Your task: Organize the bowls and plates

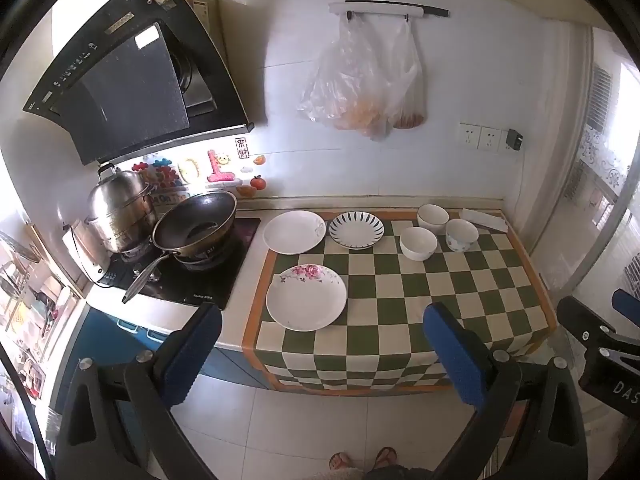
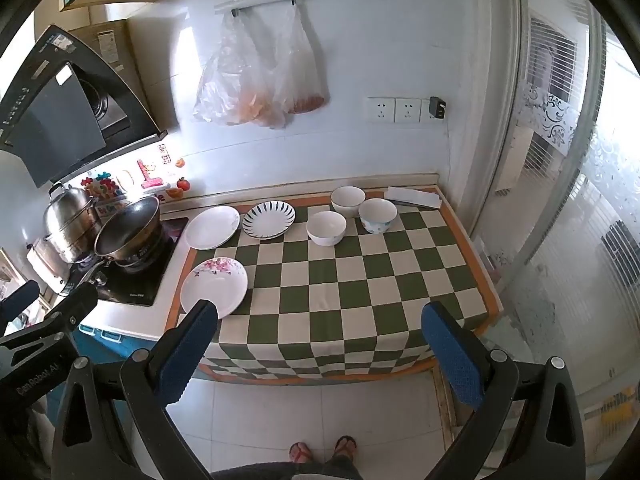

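Plates and bowls, glazed, rigid, slippery and breakable, lie apart across the bench's far edge and left side; we would pinch rims, both tools released.

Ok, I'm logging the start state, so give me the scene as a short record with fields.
plates: pink-flower plate near front; plain white plate and striped plate behind
bowls: three, white bowl, white bowl at back, blue-patterned bowl, unstacked
surface: checkered cloth
left claw: open, empty
right claw: open, empty
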{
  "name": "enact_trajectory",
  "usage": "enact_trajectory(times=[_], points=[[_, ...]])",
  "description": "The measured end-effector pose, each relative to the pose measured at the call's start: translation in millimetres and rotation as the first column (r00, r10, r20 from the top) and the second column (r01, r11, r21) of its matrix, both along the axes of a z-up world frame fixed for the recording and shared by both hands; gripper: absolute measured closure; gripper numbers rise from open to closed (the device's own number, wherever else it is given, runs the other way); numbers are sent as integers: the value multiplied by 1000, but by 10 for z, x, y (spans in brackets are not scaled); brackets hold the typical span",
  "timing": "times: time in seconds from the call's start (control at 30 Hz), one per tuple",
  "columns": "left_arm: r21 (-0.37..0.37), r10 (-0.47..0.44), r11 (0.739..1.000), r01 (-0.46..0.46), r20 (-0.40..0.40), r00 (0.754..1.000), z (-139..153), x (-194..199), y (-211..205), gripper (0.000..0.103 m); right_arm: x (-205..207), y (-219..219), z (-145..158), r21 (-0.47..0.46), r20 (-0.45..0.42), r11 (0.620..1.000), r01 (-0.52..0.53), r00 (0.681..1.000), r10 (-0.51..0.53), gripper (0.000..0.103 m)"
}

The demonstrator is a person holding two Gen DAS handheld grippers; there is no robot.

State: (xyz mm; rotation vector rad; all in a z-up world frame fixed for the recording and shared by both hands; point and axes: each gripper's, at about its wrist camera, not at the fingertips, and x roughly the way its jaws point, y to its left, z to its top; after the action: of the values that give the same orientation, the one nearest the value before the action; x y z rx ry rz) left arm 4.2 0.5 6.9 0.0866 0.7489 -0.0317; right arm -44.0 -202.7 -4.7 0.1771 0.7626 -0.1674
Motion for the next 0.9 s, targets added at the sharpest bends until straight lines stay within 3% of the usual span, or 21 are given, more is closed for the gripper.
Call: enact_trajectory(times=[0.9], points=[[11,-4,1000,4,6,1000,85,-32,-27,0,17,5,38,-1,2,1000,-11,1000,11,0]])
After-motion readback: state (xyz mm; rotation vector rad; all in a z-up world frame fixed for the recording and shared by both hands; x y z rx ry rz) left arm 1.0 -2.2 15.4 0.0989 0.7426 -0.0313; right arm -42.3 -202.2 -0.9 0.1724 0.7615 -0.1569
